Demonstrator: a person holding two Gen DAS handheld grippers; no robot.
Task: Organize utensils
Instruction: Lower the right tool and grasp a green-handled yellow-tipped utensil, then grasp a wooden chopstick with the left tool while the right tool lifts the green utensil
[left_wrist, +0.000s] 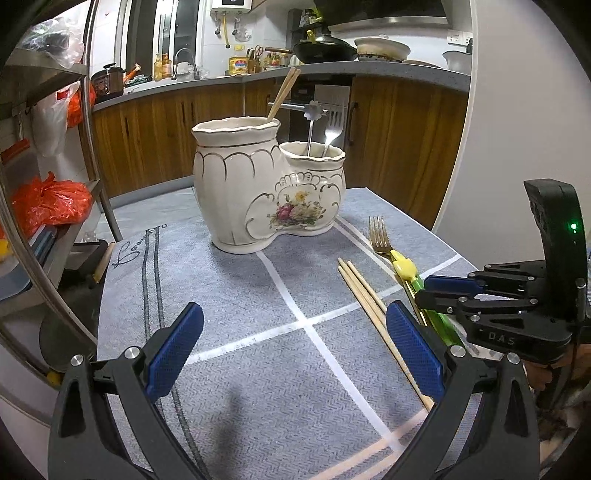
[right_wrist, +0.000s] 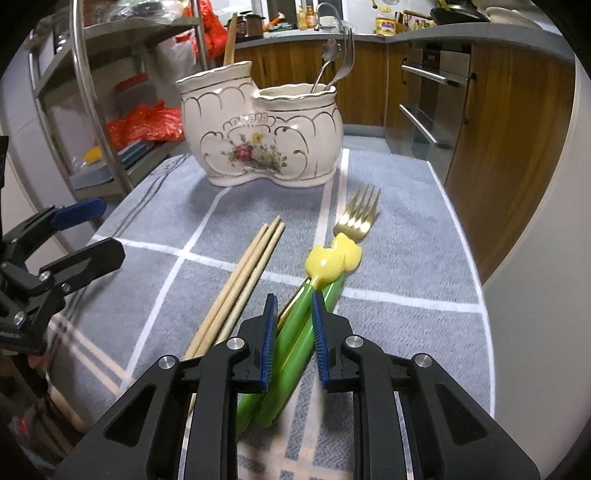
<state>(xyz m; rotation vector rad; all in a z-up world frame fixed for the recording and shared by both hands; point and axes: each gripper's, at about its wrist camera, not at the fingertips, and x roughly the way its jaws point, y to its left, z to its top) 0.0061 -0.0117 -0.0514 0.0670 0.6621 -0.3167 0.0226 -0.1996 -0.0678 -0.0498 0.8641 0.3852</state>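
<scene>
— What is the right gripper (right_wrist: 293, 332) doing?
— Angling downward, its blue pads (right_wrist: 319, 339) pinching in narrow.
— And the left gripper (left_wrist: 295, 354)?
— Hovering, tilting down too, its jaws standing wide apart.

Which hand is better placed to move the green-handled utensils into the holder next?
Right. The right gripper already has its jaws closed around the green-handled utensils on the cloth. The left gripper hangs open over bare cloth, holding nothing.
</scene>
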